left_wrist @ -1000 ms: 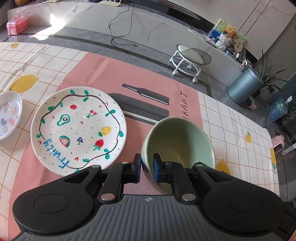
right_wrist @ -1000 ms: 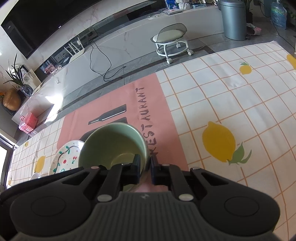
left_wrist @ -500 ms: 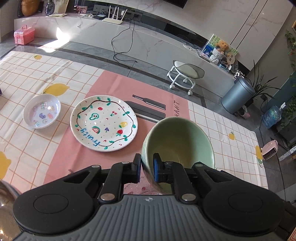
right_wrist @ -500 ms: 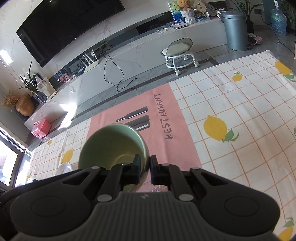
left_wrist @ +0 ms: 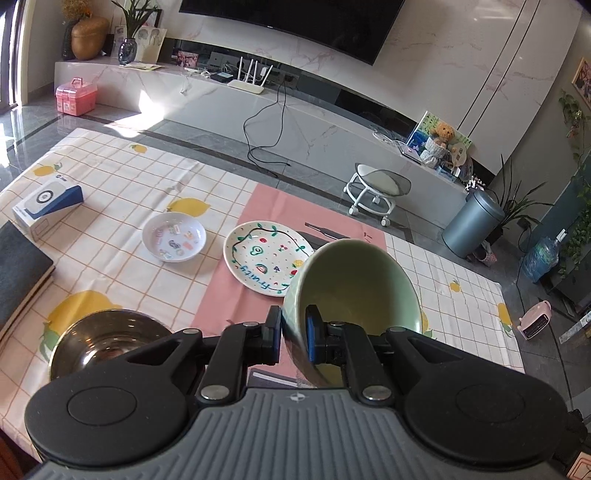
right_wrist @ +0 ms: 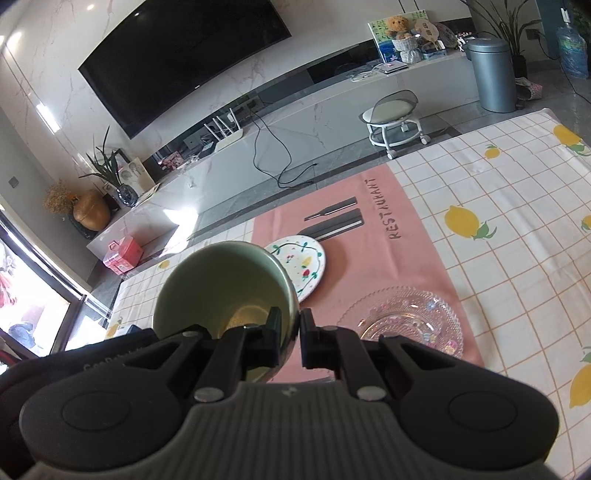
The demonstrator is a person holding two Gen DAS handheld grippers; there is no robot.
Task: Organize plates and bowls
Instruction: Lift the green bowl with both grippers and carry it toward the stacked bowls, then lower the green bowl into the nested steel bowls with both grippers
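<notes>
**Bowl held above bench**

Our left tongs (left_wrist: 292, 334) and right tongs (right_wrist: 290, 338) each pinch the rim of the green bowl (left_wrist: 354, 280), which is tilted and clear of the bench (left_wrist: 122, 192). Below lie the fruit plate (left_wrist: 266, 256), small dish (left_wrist: 173, 236), steel bowl (left_wrist: 103, 338) and glass plate (right_wrist: 402, 319).

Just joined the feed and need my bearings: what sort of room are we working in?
Most likely a home living room. A large wall-mounted TV hangs over a long marble media console, and the dishes sit on a table under a lemon-print tablecloth, with a teddy bear on the console.
</notes>
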